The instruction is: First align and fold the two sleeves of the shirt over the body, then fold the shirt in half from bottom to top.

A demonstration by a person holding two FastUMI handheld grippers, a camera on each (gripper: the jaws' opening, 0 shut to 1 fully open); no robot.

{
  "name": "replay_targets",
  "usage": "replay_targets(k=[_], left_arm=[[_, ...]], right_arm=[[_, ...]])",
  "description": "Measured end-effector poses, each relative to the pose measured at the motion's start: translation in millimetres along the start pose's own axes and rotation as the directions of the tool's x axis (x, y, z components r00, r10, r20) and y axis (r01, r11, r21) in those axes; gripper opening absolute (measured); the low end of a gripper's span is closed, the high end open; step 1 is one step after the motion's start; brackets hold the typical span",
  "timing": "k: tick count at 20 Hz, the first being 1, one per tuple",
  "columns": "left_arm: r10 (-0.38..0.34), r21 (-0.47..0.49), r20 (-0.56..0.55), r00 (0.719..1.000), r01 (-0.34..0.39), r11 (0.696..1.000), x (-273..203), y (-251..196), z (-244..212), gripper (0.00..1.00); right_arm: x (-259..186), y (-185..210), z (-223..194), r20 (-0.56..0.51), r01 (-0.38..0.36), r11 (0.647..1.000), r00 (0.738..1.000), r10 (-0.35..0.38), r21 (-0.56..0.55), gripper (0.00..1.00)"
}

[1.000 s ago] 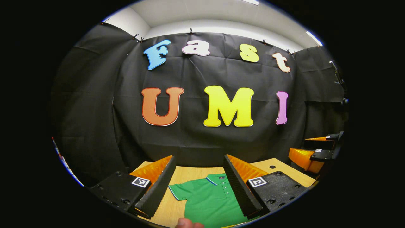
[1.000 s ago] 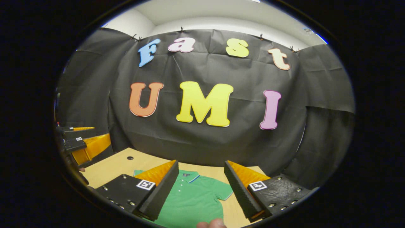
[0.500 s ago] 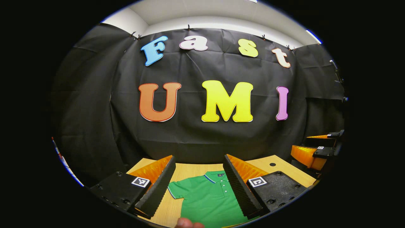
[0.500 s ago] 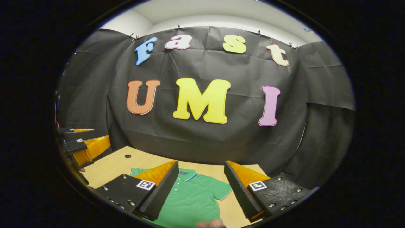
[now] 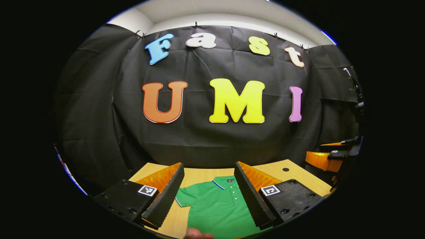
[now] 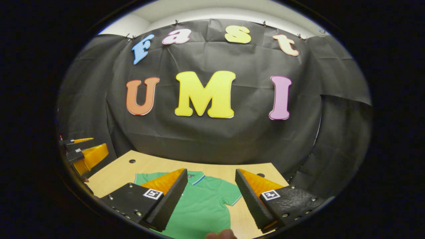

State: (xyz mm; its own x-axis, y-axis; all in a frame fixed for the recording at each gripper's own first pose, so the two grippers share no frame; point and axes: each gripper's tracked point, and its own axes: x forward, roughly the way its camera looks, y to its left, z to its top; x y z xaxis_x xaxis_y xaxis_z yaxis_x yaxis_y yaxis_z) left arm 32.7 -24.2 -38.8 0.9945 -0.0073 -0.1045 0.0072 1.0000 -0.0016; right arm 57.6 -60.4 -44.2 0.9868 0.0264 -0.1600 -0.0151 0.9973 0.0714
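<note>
Shirt: green polo shirt point(image 5: 215, 209) lies flat on the wooden table point(image 6: 116, 172), collar toward the booth wall, both sleeves still spread.
Left gripper point(image 5: 209, 194): above the shirt, fingers wide, empty.
Right gripper point(image 6: 211, 196): likewise wide, empty.
Change: both views have tipped downward, showing more table.
Meaning: probably approaching; no fold begun.

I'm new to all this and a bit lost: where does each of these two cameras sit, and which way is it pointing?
Left gripper view: rides on the left gripper, looking forward over the table at the shirt and booth wall; its open jaws and a fingertip show.
Right gripper view: rides on the right gripper, aimed likewise; open jaws, a fingertip.
Shared: shirt, table, wall; each sees the other gripper at its edge.
</note>
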Motion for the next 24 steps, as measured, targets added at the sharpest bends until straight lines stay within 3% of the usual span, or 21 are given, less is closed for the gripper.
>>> replay_targets(k=[7,13,15,20,24], left_arm=[[0.01,0.0,-0.048,0.999,-0.01,1.0,4,1,-19,0.98],[0.033,0.007,-0.086,0.996,-0.032,0.999,10,3,-28,0.98],[0.029,0.007,-0.097,0.995,-0.028,1.0,12,2,-31,0.98],[0.058,0.001,-0.177,0.983,-0.059,0.998,14,9,-59,0.98],[0.094,-0.009,-0.246,0.965,-0.1,0.995,12,18,-87,0.98]], right_arm=[[50,-49,-46,-0.183,0.063,0.997,0.982,-0.052,0.053,0.92],[88,-71,-78,-0.273,0.082,0.992,0.961,-0.054,0.091,0.91],[105,-80,-100,-0.336,0.103,0.986,0.94,-0.054,0.131,0.92],[164,-100,-178,-0.52,0.163,0.974,0.852,-0.057,0.159,0.93],[204,-106,-214,-0.573,0.176,0.978,0.815,-0.082,0.111,0.93]])
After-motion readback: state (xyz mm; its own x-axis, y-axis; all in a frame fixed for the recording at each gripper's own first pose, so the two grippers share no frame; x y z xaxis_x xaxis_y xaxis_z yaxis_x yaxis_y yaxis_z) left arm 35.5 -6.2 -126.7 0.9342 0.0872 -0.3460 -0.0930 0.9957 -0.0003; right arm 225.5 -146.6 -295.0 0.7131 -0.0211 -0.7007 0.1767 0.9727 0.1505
